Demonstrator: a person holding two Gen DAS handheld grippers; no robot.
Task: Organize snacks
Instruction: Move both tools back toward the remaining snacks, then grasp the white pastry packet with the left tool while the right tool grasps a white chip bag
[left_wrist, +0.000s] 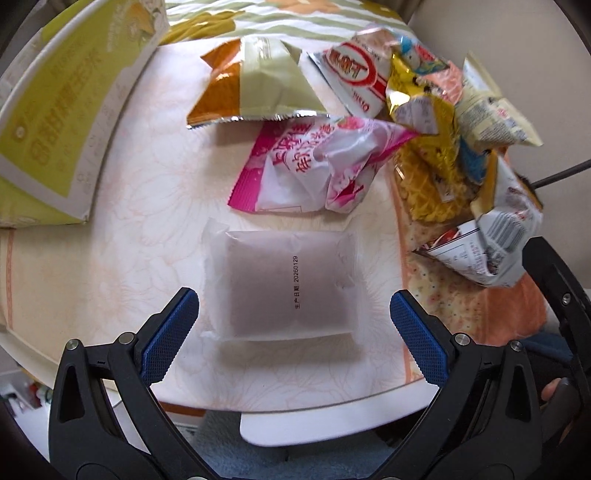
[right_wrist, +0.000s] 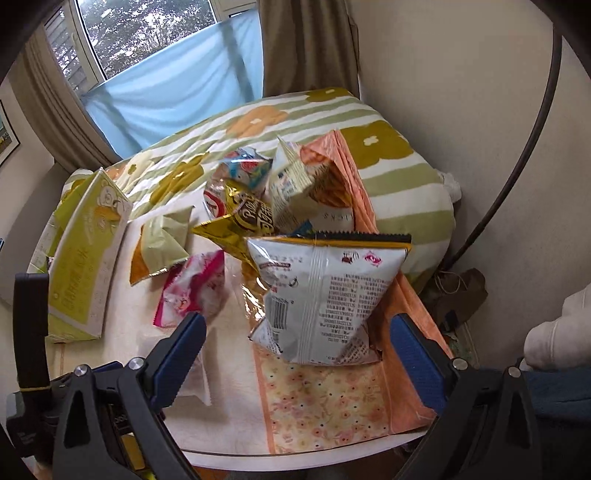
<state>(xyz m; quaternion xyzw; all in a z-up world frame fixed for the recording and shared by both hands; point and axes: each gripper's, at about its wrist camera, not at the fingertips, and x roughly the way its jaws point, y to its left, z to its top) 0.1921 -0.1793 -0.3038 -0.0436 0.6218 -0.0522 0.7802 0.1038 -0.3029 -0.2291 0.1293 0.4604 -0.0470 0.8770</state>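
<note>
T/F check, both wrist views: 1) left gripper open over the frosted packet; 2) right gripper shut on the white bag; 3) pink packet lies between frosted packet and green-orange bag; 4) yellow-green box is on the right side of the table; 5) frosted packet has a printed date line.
1) The left gripper is open over the frosted packet: true.
2) False: the right gripper is open; the white bag sits beyond its fingers.
3) The pink packet lies between it and the green-orange bag: true.
4) False: the yellow-green box is on the left.
5) True.

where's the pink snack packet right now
In the left wrist view the pink snack packet lies mid-table, just beyond the frosted white packet and below the green-orange bag.
</note>
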